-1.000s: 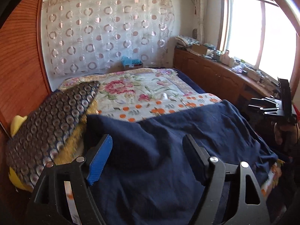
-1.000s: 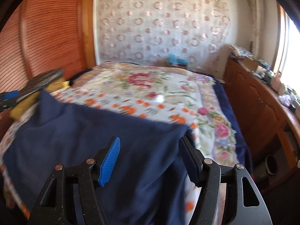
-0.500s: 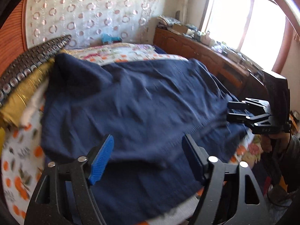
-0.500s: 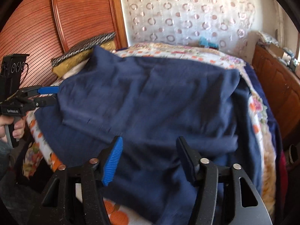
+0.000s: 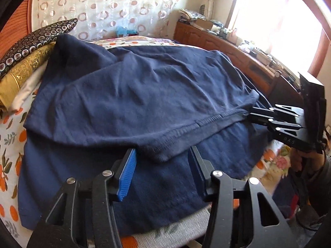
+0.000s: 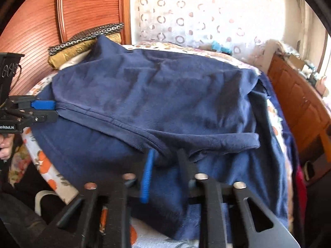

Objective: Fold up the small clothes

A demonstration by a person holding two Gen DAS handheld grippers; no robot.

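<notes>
Both grippers sit at the folded hem (image 5: 186, 132) low in frame, to pinch both ends at once: the right gripper (image 6: 164, 161) closing onto cloth, the left gripper (image 5: 163, 161) closing, hem between its pads, not yet gripped.

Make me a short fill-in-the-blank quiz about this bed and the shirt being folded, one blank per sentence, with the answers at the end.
1. The garment spread on the bed is dark ____.
2. The bedsheet under it is printed with ____ fruit.
3. One pad of the left gripper is coloured ____.
4. The right gripper is closing on the garment's ____.

Answers: blue; orange; blue; hem
</notes>
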